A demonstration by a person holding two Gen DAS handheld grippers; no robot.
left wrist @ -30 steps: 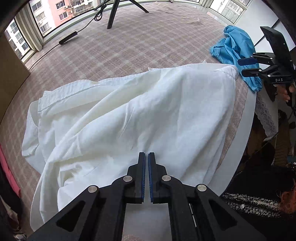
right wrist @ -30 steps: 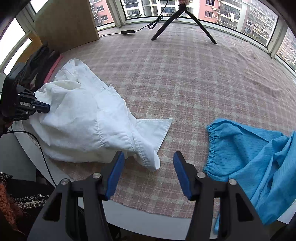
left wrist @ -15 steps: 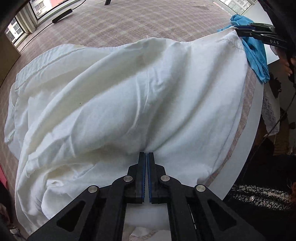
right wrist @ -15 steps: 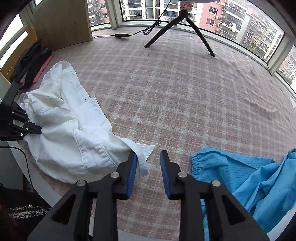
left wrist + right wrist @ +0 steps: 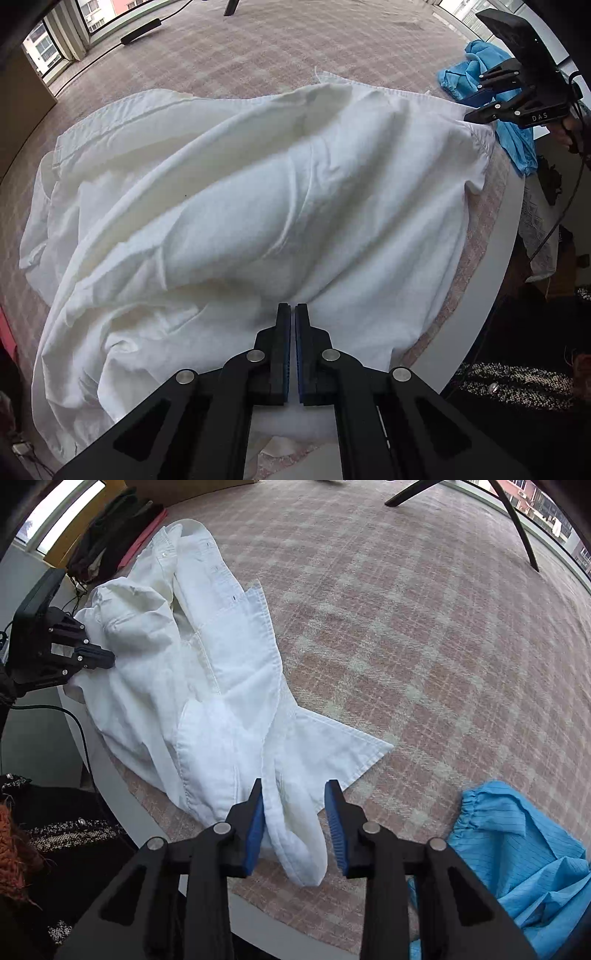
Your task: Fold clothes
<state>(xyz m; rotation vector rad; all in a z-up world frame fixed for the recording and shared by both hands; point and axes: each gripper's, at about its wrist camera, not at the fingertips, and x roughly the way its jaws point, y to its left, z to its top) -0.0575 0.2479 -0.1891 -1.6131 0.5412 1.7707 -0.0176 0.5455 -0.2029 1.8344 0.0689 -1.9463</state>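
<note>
**A:** Whereabouts of the white shirt [image 5: 221,686], and gripped how?

**B:** Crumpled on the checked desk [image 5: 406,627], from 9 o'clock down to 6 o'clock in the right wrist view, close to the desk's near edge. Left hand-held gripper [image 5: 290,310] clamped tight on a bunched part at 9 o'clock. Right hand-held gripper [image 5: 294,794] at 6 o'clock, jaws closing around a hemmed fold, blue pads not yet pressing it from both sides.

**A:** Why two grips so far apart?

**B:** Probably to stretch the cloth between them and spread it flat before any fold. Both pointed steeply down, likely to pinch fabric straight off the desk.

**A:** Anything else close by?

**B:** Blue garment [image 5: 517,849] at 4 o'clock, near the right hand-held gripper but apart from the shirt. Seemingly waiting its turn.
</note>
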